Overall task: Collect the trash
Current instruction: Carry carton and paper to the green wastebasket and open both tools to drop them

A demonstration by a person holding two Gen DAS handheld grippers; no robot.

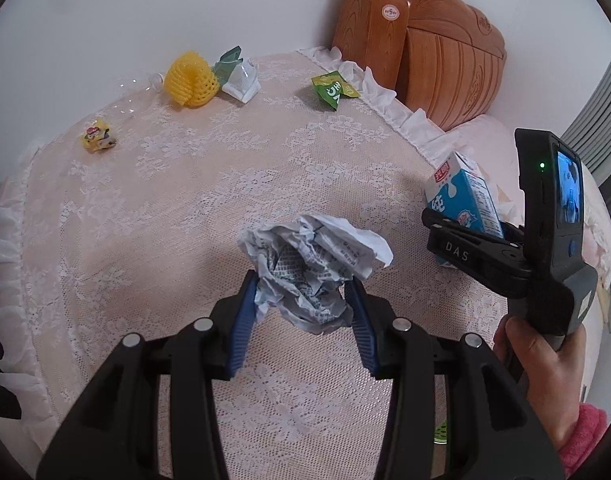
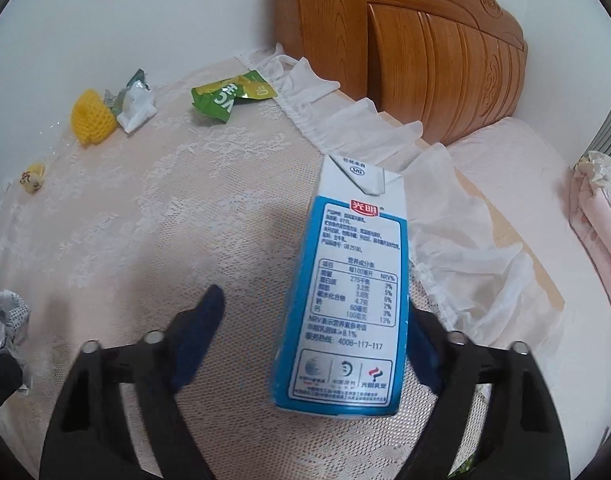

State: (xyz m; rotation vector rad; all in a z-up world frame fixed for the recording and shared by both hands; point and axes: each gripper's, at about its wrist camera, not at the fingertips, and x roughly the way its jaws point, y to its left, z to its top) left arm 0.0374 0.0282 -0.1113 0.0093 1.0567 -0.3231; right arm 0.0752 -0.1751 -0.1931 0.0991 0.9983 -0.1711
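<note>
While the left hand-held gripper (image 1: pixel 301 300) pinches the crumpled paper ball (image 1: pixel 313 268) above the lace-covered surface (image 1: pixel 165 200), the right hand-held gripper (image 2: pixel 313 332) sits wide open, milk carton (image 2: pixel 353 288) against one finger only.

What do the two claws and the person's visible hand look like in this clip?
Both claws, left and right, are black plastic with blue ribbed pads and silver bolts. The right one bears white "DAS" lettering, a small screen and a green light. The bare hand has a pink fuzzy sleeve.
</note>
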